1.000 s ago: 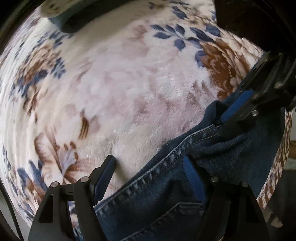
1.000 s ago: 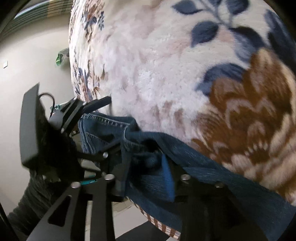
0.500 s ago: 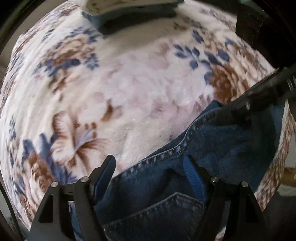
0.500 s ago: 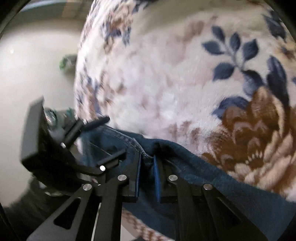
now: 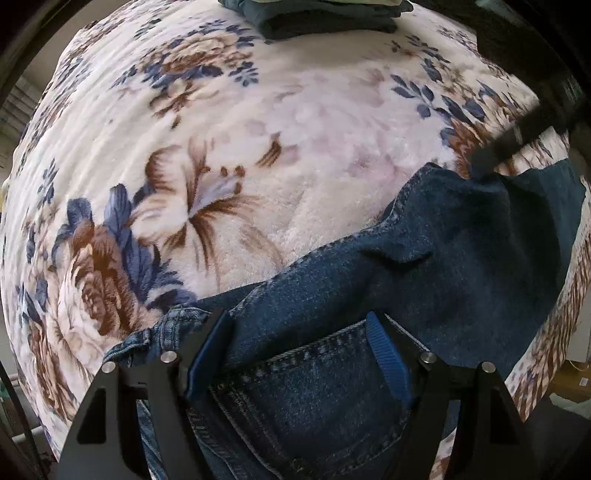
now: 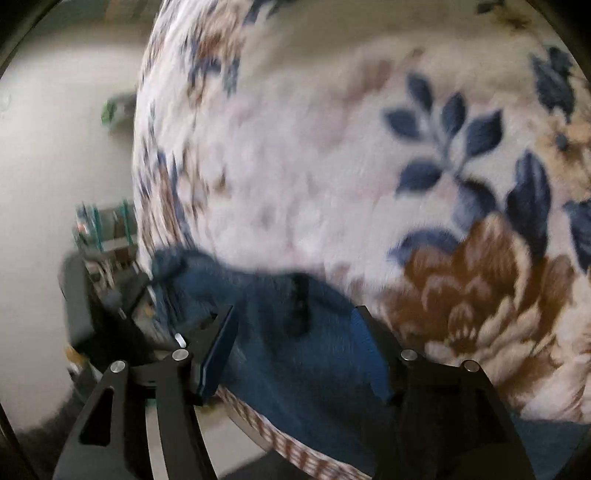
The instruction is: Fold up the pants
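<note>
Dark blue denim pants (image 5: pixel 424 273) lie on a floral fleece blanket (image 5: pixel 258 129) near its front edge. A back pocket (image 5: pixel 314 391) sits between the fingers of my left gripper (image 5: pixel 299 354), which is open just above the denim. My right gripper (image 6: pixel 295 347) is open over the pants (image 6: pixel 295 362) near the blanket edge; this view is blurred by motion. The right gripper also shows as a dark bar in the left wrist view (image 5: pixel 517 140), above the pants' far corner. The left gripper appears at the left of the right wrist view (image 6: pixel 96 306).
A stack of folded dark clothes (image 5: pixel 325 18) lies at the far end of the blanket. The blanket's front edge (image 6: pixel 295 450) drops off to the floor below the pants. A pale wall (image 6: pixel 55 147) and small clutter stand left of the bed.
My right gripper has let go of the pants, opened and pulled back. The left gripper has risen and drawn back, so more blanket and the pocket show.
</note>
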`<state>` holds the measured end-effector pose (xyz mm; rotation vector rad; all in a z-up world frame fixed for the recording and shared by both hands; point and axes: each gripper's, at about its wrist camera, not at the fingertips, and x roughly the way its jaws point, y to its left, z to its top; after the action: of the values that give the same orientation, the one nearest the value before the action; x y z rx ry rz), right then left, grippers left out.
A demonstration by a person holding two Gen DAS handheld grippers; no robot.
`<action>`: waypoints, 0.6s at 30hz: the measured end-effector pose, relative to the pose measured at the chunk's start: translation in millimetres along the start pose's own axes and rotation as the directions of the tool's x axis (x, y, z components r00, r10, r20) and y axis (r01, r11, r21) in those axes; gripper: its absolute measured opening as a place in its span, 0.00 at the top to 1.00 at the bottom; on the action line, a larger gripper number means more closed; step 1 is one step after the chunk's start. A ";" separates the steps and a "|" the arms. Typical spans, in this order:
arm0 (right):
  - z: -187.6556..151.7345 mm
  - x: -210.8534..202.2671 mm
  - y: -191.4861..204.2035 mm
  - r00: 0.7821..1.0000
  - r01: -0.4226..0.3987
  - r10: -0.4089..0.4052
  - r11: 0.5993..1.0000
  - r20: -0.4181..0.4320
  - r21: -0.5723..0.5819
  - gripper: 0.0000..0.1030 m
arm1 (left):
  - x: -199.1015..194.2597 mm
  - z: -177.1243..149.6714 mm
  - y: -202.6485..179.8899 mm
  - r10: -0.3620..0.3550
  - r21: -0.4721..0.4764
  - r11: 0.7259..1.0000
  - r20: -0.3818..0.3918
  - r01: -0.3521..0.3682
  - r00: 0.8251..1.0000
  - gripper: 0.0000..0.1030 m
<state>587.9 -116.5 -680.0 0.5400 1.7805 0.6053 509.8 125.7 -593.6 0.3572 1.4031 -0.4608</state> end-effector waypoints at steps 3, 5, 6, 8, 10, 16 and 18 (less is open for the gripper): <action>-10.1 15.1 10.4 0.994 0.108 -0.107 0.989 0.014 -0.102 0.63 | -1.0 2.3 -2.4 0.005 0.009 1.000 0.005 -0.005 1.000 0.28; -14.6 14.5 -4.4 0.992 0.122 -0.120 0.991 0.047 -0.045 0.90 | -4.3 1.8 -5.9 0.011 0.023 1.000 0.007 -0.011 1.000 0.28; -16.1 10.4 -16.5 0.995 0.082 -0.082 0.997 0.053 0.012 0.90 | -2.4 0.9 -5.3 0.013 0.027 1.000 0.007 -0.013 1.000 0.28; -15.7 4.4 -24.2 0.998 -0.004 0.000 0.998 0.060 0.055 0.90 | -1.0 -3.1 -11.8 0.014 0.025 1.000 0.009 -0.015 1.000 0.28; -16.9 -5.0 -32.4 0.992 -0.094 0.084 0.989 0.094 0.113 0.89 | -2.1 2.7 -8.7 0.014 0.016 1.000 0.011 -0.014 1.000 0.28; -8.7 26.0 -46.2 0.989 -0.136 0.143 0.973 -0.025 0.185 0.89 | -1.3 5.0 -7.1 0.010 -0.010 1.000 0.018 -0.010 1.000 0.28; -5.0 39.6 -42.9 0.992 -0.093 0.107 0.981 -0.072 0.168 0.89 | -2.4 3.4 -7.4 0.015 -0.007 1.000 0.021 -0.014 1.000 0.28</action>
<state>569.8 -124.9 -735.1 0.7311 1.8990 0.5584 508.7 117.9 -590.5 0.3561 1.3803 -0.4470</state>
